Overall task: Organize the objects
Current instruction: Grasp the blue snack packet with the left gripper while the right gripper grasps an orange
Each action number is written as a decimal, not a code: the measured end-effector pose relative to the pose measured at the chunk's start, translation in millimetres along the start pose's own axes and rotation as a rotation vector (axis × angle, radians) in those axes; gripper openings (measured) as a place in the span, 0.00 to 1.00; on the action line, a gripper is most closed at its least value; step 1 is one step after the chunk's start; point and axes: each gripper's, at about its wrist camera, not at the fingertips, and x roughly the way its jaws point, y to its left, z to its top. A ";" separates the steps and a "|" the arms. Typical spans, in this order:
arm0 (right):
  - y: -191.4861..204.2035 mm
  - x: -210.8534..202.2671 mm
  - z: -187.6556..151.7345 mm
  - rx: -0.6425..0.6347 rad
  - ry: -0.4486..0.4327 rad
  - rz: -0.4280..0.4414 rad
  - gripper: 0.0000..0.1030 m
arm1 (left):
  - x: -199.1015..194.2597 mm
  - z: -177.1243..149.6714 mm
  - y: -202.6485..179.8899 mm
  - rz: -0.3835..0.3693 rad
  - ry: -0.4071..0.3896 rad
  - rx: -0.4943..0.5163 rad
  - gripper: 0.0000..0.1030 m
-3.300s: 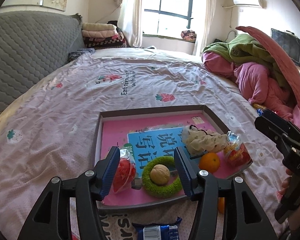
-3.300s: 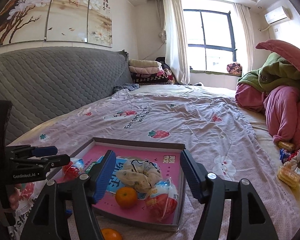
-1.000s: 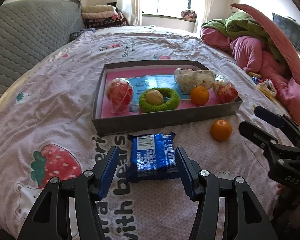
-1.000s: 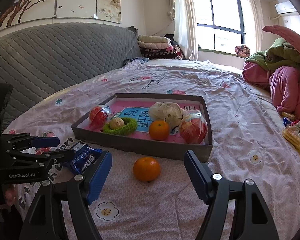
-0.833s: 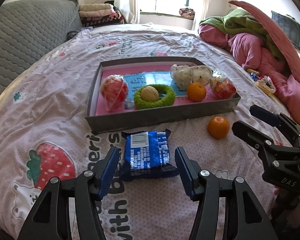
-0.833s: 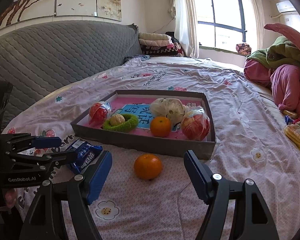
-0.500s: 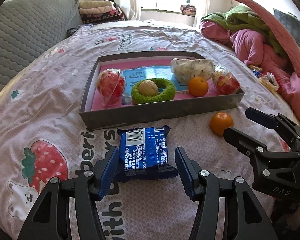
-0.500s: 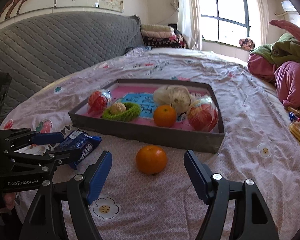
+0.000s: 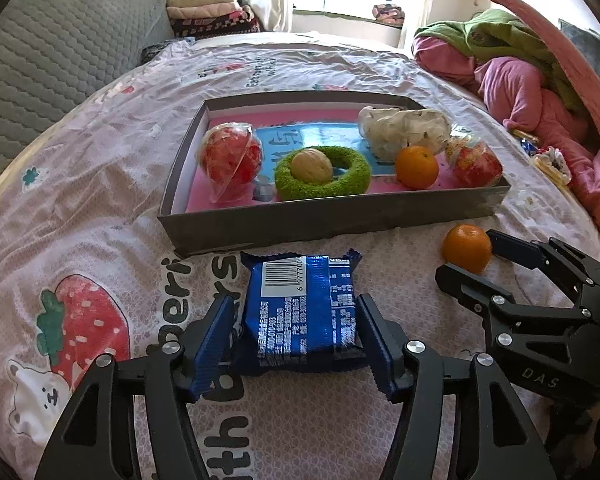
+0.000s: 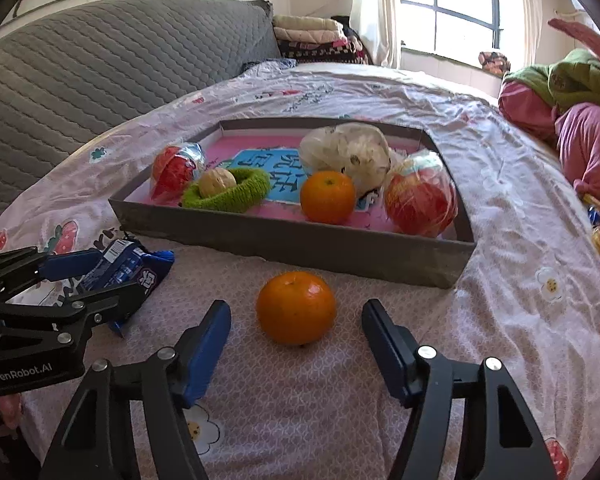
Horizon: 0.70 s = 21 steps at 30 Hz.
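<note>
**Bed, tray, two loose items in front of it**

Bedsheet (image 9: pixel 100 208) has wide bare room left of and in front of the tray; right side is crowded by a blanket pile (image 9: pixel 520 80).

Tray (image 10: pixel 300 246), grey walls, pink floor, holds two wrapped red fruits, a green ring (image 9: pixel 323 179) with a walnut (image 9: pixel 311 165) in it, a white bag and an orange.

Left gripper (image 9: pixel 296 338): jaws just opened further, released, straddling the blue packet (image 9: pixel 300 312), which lies flat on the sheet just before the tray's near wall, barcode up. Small gaps show at both pads.

Right gripper (image 10: pixel 296 338): jaws just closed in, not gripping; loose orange (image 10: pixel 296 307) sits on the sheet between the tips, clear of both.
</note>
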 end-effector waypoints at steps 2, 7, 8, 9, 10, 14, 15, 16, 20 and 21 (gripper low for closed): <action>-1.9 2.4 -0.2 0.008 0.009 0.005 0.63 | 4.0 0.7 1.5 -0.006 0.007 -0.010 0.63; -3.4 2.6 -0.3 0.016 0.004 0.012 0.54 | 8.8 1.2 0.3 0.001 0.004 -0.003 0.63; -3.9 2.6 -0.4 0.018 0.002 0.010 0.50 | 9.7 1.4 0.0 0.000 0.002 -0.002 0.63; -4.1 2.5 0.0 0.021 0.002 0.007 0.48 | 10.0 1.2 1.0 0.000 0.001 -0.003 0.63; -4.8 2.5 0.1 0.024 0.002 0.009 0.46 | 10.6 1.4 1.1 -0.003 0.000 -0.006 0.62; -2.8 1.9 0.2 0.011 -0.003 0.018 0.40 | 10.3 1.4 0.9 -0.022 -0.003 -0.005 0.58; -1.5 1.6 0.1 0.006 -0.004 0.017 0.39 | 10.0 0.9 0.4 -0.021 -0.005 -0.003 0.58; 0.2 1.0 -0.1 -0.004 -0.006 0.017 0.39 | 9.7 0.7 -0.1 -0.021 -0.006 0.002 0.57; 2.4 -0.5 0.1 -0.016 -0.014 0.022 0.38 | 8.3 0.5 -0.7 -0.024 -0.004 0.009 0.54; 2.4 -0.9 0.2 -0.016 -0.017 0.024 0.38 | 7.7 0.2 -0.2 -0.026 -0.004 0.008 0.54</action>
